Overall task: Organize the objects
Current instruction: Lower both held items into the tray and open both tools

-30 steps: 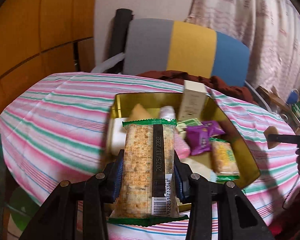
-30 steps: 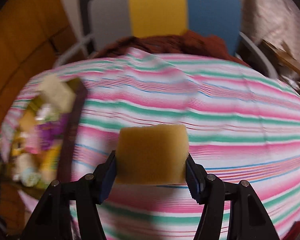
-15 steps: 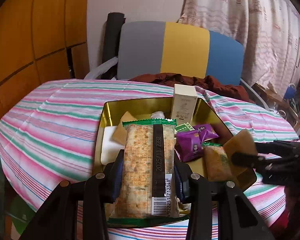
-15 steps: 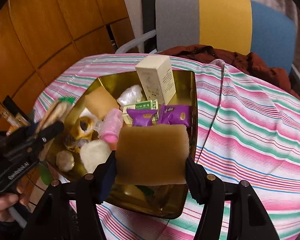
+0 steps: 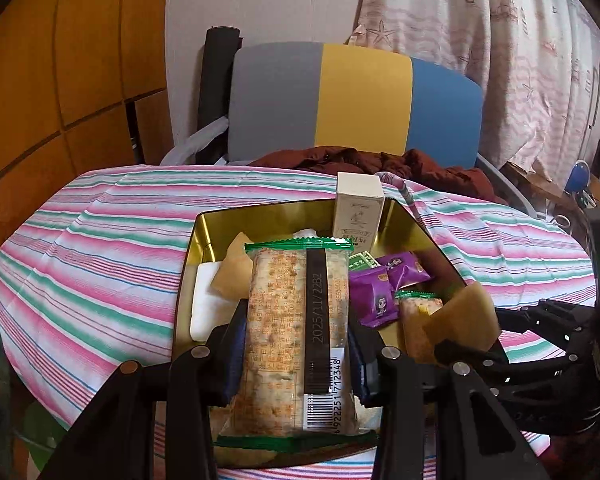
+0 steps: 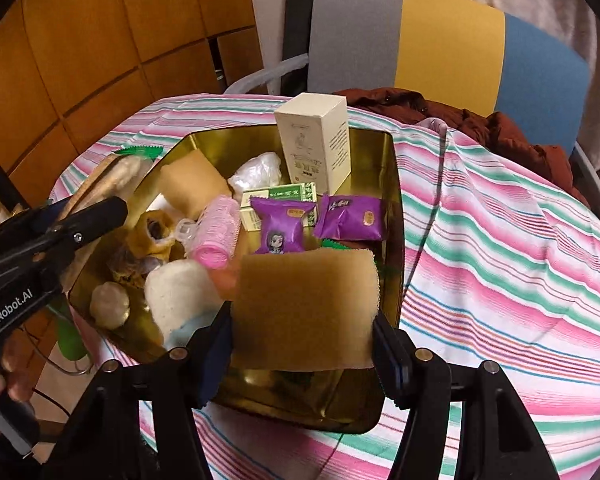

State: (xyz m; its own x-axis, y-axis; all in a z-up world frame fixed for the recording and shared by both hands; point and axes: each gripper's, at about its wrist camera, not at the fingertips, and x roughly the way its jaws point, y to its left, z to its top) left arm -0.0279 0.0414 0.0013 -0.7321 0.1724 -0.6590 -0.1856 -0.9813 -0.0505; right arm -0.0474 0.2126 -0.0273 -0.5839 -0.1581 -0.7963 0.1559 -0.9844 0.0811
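Note:
An open gold tin (image 5: pixel 260 216) sits on the striped tablecloth (image 5: pixel 100 248). My left gripper (image 5: pixel 296 344) is shut on a long cracker packet (image 5: pixel 296 320) held over the tin's near end. My right gripper (image 6: pixel 304 344) is shut on a yellow-brown sponge (image 6: pixel 304 308) above the tin's near right corner (image 6: pixel 396 216). In the left wrist view that sponge (image 5: pixel 466 320) hangs at the tin's right edge. The right wrist view shows the left gripper (image 6: pixel 100 200) with the cracker packet (image 6: pixel 112 172) at the tin's left side.
Inside the tin stand a cream box (image 6: pixel 314 140), two purple snack packets (image 6: pixel 280 226), a pink hair roller (image 6: pixel 216 232), a green box (image 6: pixel 276 196) and another sponge (image 6: pixel 192 184). A grey, yellow and blue chair (image 5: pixel 356 96) with a brown garment (image 5: pixel 380 160) stands behind the table.
My right gripper has swung left with the sponge, from over bare tablecloth to over the tin's near right corner. The left gripper has pulled back slightly, still gripping the crackers.

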